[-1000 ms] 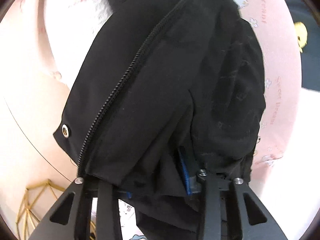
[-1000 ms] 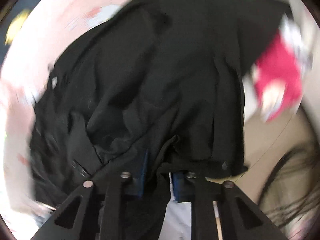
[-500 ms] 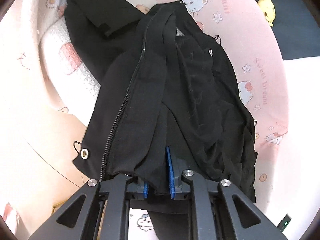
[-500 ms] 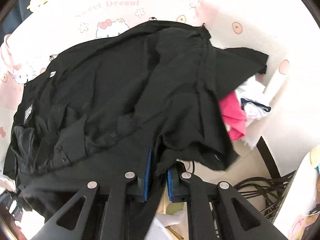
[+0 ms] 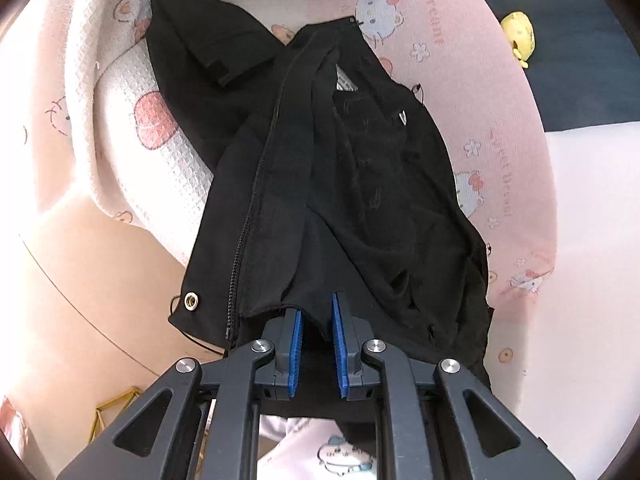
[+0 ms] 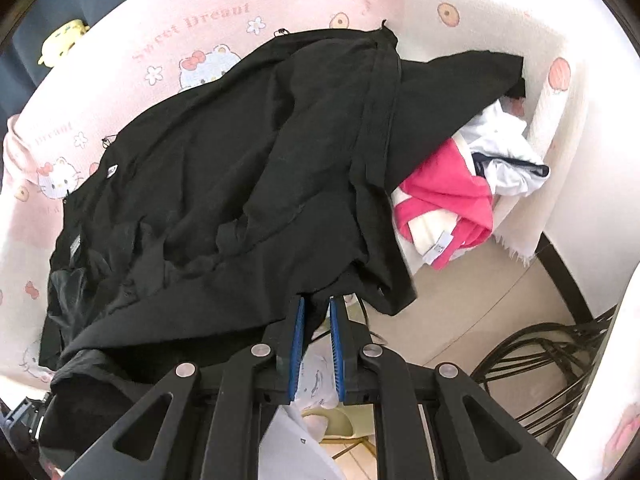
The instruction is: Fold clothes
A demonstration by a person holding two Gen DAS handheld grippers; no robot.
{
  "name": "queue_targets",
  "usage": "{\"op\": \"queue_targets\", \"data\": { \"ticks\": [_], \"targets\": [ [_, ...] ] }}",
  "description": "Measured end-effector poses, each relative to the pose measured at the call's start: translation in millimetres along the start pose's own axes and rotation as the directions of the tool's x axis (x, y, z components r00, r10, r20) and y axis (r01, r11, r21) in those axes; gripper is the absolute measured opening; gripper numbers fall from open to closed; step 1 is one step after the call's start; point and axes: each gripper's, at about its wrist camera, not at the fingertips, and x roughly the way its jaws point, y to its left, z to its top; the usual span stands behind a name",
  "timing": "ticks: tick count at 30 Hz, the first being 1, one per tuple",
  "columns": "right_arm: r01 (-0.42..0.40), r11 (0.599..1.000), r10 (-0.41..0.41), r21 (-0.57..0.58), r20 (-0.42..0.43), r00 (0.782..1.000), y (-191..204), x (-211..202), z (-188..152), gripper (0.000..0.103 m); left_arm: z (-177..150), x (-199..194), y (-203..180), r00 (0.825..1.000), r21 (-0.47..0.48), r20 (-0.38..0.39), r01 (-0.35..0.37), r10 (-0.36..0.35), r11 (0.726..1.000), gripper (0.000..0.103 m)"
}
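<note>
two pairs of tongs meet one black jacket (image 5: 360, 184) at its near hem: the left tongs (image 5: 317, 322) stand slightly parted with a flap of black cloth hanging between the blue pads, more loosely cradled than pinched as far as i can judge, and the right tongs (image 6: 317, 322) are nearly shut on a fold of the hem. holding both near corners would keep the hem taut while the body lies spread ahead of the tongs on the pink blanket (image 5: 500, 128), the likely reason for the twin grip. the zipper (image 5: 256, 184) runs away from the left tongs, a brass eyelet (image 5: 191, 301) just to their left. beyond the right tongs, to the right, a pink and white garment (image 6: 444, 200) lies crumpled. the blanket reads "sweet dream"; the jacket's small tags are too small to read.
</note>
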Motion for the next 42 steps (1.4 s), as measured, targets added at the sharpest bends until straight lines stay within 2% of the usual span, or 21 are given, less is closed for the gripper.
{"op": "queue_targets", "data": {
  "ticks": [4, 6, 9, 10, 11, 12, 13, 14, 15, 18, 24, 26, 29, 32, 34, 36, 37, 39, 41, 42],
  "targets": [
    [-0.02, 0.999, 0.02, 0.038, -0.006, 1.0, -11, 2, 7, 0.011, -6, -3, 7, 0.998, -0.002, -0.036, 0.046, -0.046, 0.999, 0.012],
    [-0.019, 0.999, 0.019, 0.048, -0.008, 1.0, -15, -1, 9, 0.011, -2, 1, -8, 0.996, -0.006, -0.06, 0.063, -0.063, 0.998, 0.012],
    [-0.051, 0.998, 0.05, 0.035, 0.017, 0.999, -21, -8, 13, 0.012, -2, -5, -23, 0.997, 0.067, -0.071, 0.045, -0.041, 0.997, 0.013],
    [-0.059, 0.998, 0.058, 0.027, 0.028, 0.998, -22, -10, 15, 0.016, -2, -7, -28, 0.997, 0.091, -0.074, 0.04, -0.033, 0.995, 0.013],
    [-0.07, 0.998, 0.069, 0.011, 0.041, 0.997, -23, -12, 16, 0.029, -2, -8, -33, 0.997, 0.115, -0.077, 0.034, -0.025, 0.993, 0.014],
    [-0.077, 0.997, 0.077, -0.002, 0.055, 0.996, -24, -14, 17, 0.037, -2, -10, -38, 0.997, 0.14, -0.08, 0.028, -0.017, 0.99, 0.021],
    [-0.085, 0.996, 0.086, -0.016, 0.068, 0.994, -24, -16, 18, 0.051, -2, -10, -43, 0.996, 0.163, -0.086, 0.019, -0.005, 0.987, 0.041],
    [-0.086, 0.996, 0.088, -0.034, 0.081, 0.993, -23, -18, 19, 0.056, -3, -7, -49, 0.996, 0.185, -0.093, 0.006, 0.012, 0.983, 0.056],
    [-0.086, 0.995, 0.091, -0.053, 0.094, 0.991, -22, -20, 20, 0.057, -5, -4, -55, 0.995, 0.21, -0.095, 0.0, 0.021, 0.978, 0.077],
    [-0.085, 0.99, 0.097, -0.114, 0.098, 0.99, -15, -24, 22, 0.06, -10, -1, -67, 0.996, 0.259, -0.084, 0.003, 0.02, 0.966, 0.078],
    [-0.089, 0.966, 0.114, -0.241, 0.092, 0.989, 4, -26, 21, 0.064, -16, 26, -77, 0.984, 0.313, -0.155, -0.037, 0.09, 0.949, 0.078],
    [-0.041, 0.948, 0.076, -0.316, 0.098, 0.992, 13, -24, 20, 0.064, -19, 27, -82, 0.98, 0.376, -0.145, -0.072, 0.135, 0.924, 0.078],
    [0.018, 0.9, 0.029, -0.436, 0.102, 0.994, 25, -20, 16, 0.064, -21, 26, -85, 0.974, 0.462, -0.122, -0.113, 0.19, 0.88, 0.078],
    [0.079, 0.822, -0.021, -0.564, 0.108, 0.994, 41, -15, 8, 0.064, -24, 30, -93, 0.962, 0.558, -0.1, -0.157, 0.253, 0.815, 0.078],
    [0.087, 0.776, -0.015, -0.625, 0.119, 0.993, 53, -17, 4, 0.064, -26, 37, -99, 0.954, 0.614, -0.093, -0.17, 0.285, 0.771, 0.078],
    [0.088, 0.725, -0.003, -0.684, 0.124, 0.992, 70, -16, 3, 0.065, -28, 45, -102, 0.948, 0.646, -0.105, -0.165, 0.3, 0.746, 0.078],
    [0.084, 0.696, 0.005, -0.713, 0.122, 0.993, 79, -15, 3, 0.064, -29, 50, -104, 0.943, 0.67, -0.11, -0.163, 0.315, 0.724, 0.078],
    [0.09, 0.63, 0.013, -0.771, 0.126, 0.992, 94, -10, -1, 0.064, -34, 60, -109, 0.93, 0.727, -0.107, -0.168, 0.352, 0.666, 0.078],
    [0.108, 0.534, 0.016, -0.839, 0.137, 0.99, 108, -4, -13, 0.064, -45, 67, -115, 0.916, 0.796, -0.083, -0.175, 0.392, 0.579, 0.078],
    [0.119, 0.485, 0.013, -0.866, 0.143, 0.99, 114, 0, -19, 0.064, -51, 70, -117, 0.911, 0.832, -0.063, -0.178, 0.408, 0.526, 0.078]
  ]
}}
